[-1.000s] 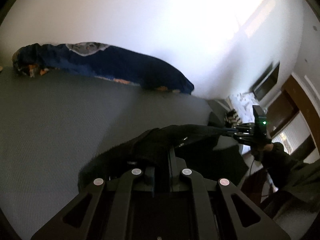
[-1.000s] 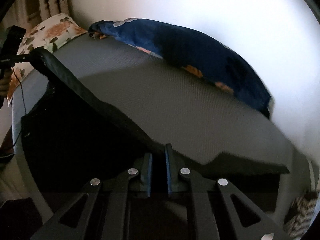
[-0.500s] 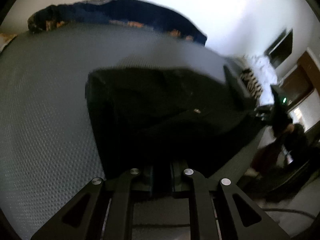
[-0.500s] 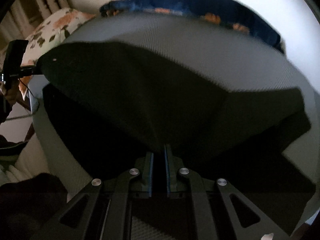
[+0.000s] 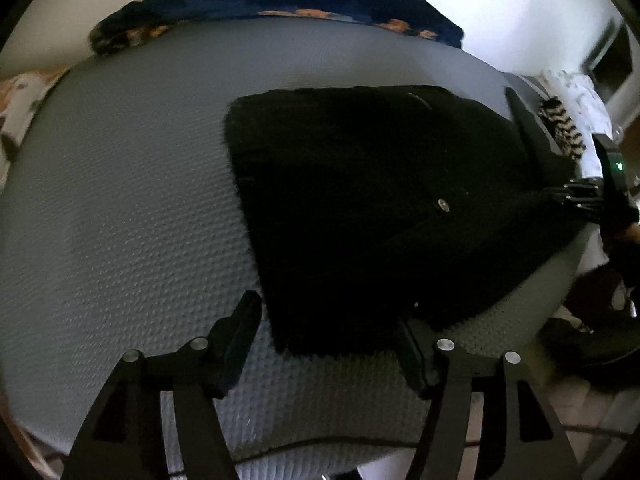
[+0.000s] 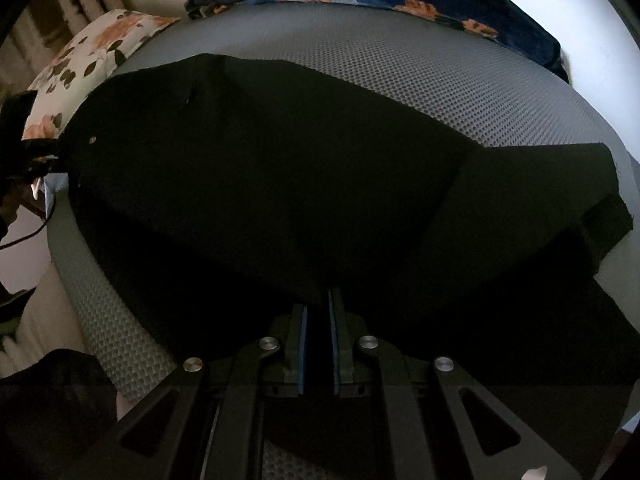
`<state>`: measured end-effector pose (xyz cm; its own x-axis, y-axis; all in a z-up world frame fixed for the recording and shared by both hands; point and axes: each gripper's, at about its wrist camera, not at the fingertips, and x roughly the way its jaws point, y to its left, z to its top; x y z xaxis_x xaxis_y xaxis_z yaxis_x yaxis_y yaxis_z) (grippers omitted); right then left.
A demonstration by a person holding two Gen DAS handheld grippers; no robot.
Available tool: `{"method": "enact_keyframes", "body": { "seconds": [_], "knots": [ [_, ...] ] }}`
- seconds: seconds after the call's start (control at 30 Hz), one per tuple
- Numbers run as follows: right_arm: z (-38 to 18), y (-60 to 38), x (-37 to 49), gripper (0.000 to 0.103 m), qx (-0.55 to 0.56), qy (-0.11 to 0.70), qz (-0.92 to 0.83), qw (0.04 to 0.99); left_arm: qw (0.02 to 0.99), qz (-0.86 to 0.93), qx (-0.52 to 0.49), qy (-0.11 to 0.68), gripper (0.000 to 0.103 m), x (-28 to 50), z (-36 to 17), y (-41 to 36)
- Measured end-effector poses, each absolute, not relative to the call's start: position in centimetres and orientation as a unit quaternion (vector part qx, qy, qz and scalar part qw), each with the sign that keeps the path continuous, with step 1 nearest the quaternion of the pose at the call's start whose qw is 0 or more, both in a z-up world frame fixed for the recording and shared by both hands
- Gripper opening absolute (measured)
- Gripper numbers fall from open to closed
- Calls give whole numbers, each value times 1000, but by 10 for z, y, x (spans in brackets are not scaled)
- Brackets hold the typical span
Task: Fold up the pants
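Left wrist view: the black, thick-woven pants (image 5: 380,208) lie folded on the grey textured mattress (image 5: 120,200), a metal button showing near the middle, their near edge lying between the tips of the left gripper (image 5: 332,328). They look soft and limp with some weight, likely to sag and slide out of line if lifted by one point; a hemmed edge or corner through all layers seems the best hold. The left gripper's jaws have just been opening and now stand spread, the cloth between them but neither pad pressing it. Far off at the right edge, the right gripper (image 5: 580,196) meets the other end of the pants. A dark blue flowered blanket (image 5: 280,4) lies along the far side of the bed.

Right wrist view: the same pants (image 6: 280,168) spread across the mattress (image 6: 460,80), an upper layer laid over a lower one. The right gripper (image 6: 319,344) has its blue-padded jaws drawn nearly together, pinching the near edge of the dark fabric. A flowered white pillow (image 6: 100,44) sits at the left.
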<state>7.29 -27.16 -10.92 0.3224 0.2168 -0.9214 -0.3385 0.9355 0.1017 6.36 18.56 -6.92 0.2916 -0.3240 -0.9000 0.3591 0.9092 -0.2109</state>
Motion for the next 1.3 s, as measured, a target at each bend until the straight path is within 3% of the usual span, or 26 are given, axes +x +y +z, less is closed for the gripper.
{"method": "enact_keyframes", "body": {
  "seconds": [0.23, 0.4, 0.57, 1.0, 1.3],
  "knots": [
    [-110, -271, 75, 9, -55, 551, 172, 814, 801, -192, -136, 550, 64, 45, -45, 210],
    [-110, -271, 76, 9, -57, 549, 175, 815, 773, -187, -250, 552, 62, 43, -56, 204],
    [-110, -272, 76, 9, -48, 546, 176, 818, 737, -161, -321, 572, 52, 48, -84, 201],
    [-110, -274, 74, 10, -31, 542, 172, 822, 742, -141, -338, 562, 17, 66, -97, 188],
    [-84, -263, 49, 8, -37, 535, 182, 824, 769, -177, -238, 567, 16, 88, -61, 188]
  ]
}}
